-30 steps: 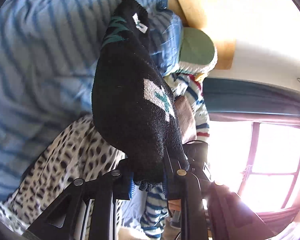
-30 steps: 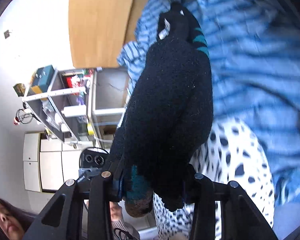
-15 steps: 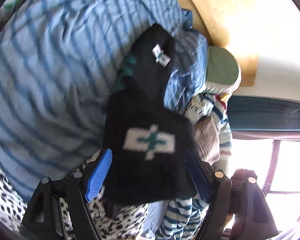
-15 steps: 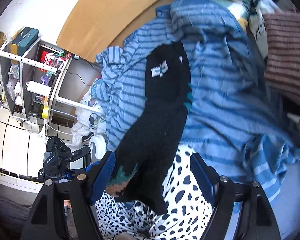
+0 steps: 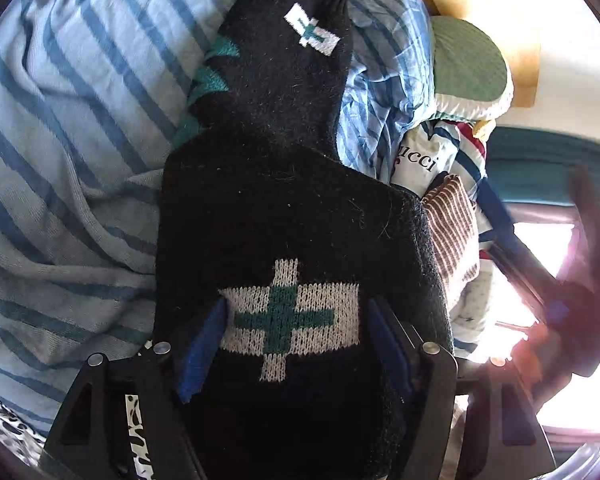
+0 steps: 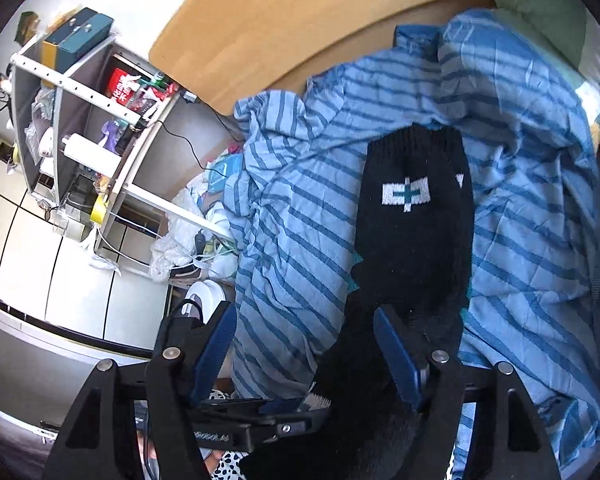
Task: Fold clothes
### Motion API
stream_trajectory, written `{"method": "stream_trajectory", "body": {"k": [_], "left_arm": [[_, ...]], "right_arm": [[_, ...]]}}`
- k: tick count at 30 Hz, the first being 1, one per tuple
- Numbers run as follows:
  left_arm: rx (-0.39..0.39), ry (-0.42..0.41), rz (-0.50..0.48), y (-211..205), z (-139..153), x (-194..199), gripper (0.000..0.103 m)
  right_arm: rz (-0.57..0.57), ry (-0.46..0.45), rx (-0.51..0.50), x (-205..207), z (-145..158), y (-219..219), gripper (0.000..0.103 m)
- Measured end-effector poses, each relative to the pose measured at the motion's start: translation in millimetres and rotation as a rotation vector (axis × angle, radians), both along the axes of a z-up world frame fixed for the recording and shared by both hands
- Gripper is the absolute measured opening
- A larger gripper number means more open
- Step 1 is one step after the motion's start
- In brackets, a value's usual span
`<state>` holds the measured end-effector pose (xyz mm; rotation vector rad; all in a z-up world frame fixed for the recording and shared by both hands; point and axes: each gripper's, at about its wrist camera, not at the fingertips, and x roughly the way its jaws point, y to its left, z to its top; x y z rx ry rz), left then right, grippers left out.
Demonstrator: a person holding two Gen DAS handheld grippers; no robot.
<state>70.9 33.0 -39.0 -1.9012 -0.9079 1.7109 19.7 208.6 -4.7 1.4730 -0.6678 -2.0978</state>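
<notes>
With both the left gripper and right gripper just spread apart, we risk the black sock unfolding or sliding on the rumpled striped bedding.

A long black knitted sock with white-and-green cross patches is lying stretched over the rumpled blue-striped bedding, filling the middle of the bed. A pile of a green cushion and a brown striped cloth is crowding one side. On the other side, a grey shelf unit and cables are blocking the bedside. The wooden headboard is closing off the far end.
</notes>
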Motion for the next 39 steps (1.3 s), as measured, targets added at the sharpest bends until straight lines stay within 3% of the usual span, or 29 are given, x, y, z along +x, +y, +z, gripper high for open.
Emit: {"method": "stream_trajectory", "body": {"k": [3,4,5,8,10,12,14,16,19,22,25,27,29,31,34,36,37,39], "left_arm": [[-0.003,0.013,-0.023,0.6,2.7,4.1,0.071],[0.007,0.019,-0.033,-2.9,4.2,3.0,0.071],[0.018,0.024,-0.043,-6.3,5.6,1.9,0.071],[0.060,0.013,0.059,-33.6,3.6,-19.3,0.070],[0.053,0.015,0.143,-49.8,-0.7,-37.0,0.064],[0.017,0.020,0.184,-51.4,-11.9,-56.3,0.049],[0.029,-0.007,0.150,-37.8,-29.7,-67.8,0.030],[0.029,-0.064,0.051,-10.6,-54.4,-71.9,0.024],[-0.109,-0.082,-0.007,15.6,-80.3,-74.2,0.021],[-0.164,-0.118,-0.013,22.2,-82.4,-81.6,0.020],[-0.243,-0.077,-0.084,34.9,-67.0,-84.1,0.020],[-0.278,-0.044,-0.115,38.4,-54.0,-81.8,0.021],[-0.295,-0.037,-0.108,34.9,-42.1,-77.4,0.025],[-0.270,-0.037,-0.073,25.1,-32.1,-72.9,0.030],[-0.185,-0.026,-0.034,14.5,-15.4,-67.6,0.048],[-0.103,-0.013,-0.017,3.3,-2.6,-54.6,0.060],[-0.055,-0.004,-0.010,-5.3,4.4,-43.4,0.060],[-0.053,0.025,0.033,-8.2,13.1,-27.4,0.060]], "right_arm": [[0.043,-0.235,0.126,-18.0,-62.1,-10.8,0.050],[0.055,-0.275,0.188,-17.8,-79.0,-13.5,0.040],[0.071,-0.267,0.235,-15.8,-89.2,-15.7,0.036],[0.088,-0.189,0.330,-6.2,-93.9,-13.4,0.035],[0.085,-0.176,0.319,-2.9,-93.5,-8.6,0.035],[0.084,-0.178,0.301,-2.7,-94.0,-5.2,0.035],[0.080,-0.191,0.280,-4.3,-97.0,-3.7,0.035],[0.077,-0.203,0.264,-5.9,-99.1,-1.8,0.035],[0.071,-0.219,0.248,-8.9,-104.4,2.0,0.035],[0.030,-0.256,0.192,-14.1,-118.7,11.5,0.038],[0.011,-0.259,0.142,-13.2,-116.7,20.8,0.039],[-0.030,-0.245,0.127,-4.1,-106.3,35.0,0.046],[-0.088,-0.233,0.112,9.5,-95.2,53.8,0.061],[-0.140,-0.229,0.086,28.0,-87.6,72.7,0.061],[-0.202,-0.245,0.058,64.8,-87.0,96.8,0.061],[-0.241,-0.256,0.077,85.2,-87.5,105.5,0.053],[-0.257,-0.270,0.118,96.7,-88.3,110.3,0.049],[-0.273,-0.274,0.175,114.9,-89.4,112.3,0.043]]}}
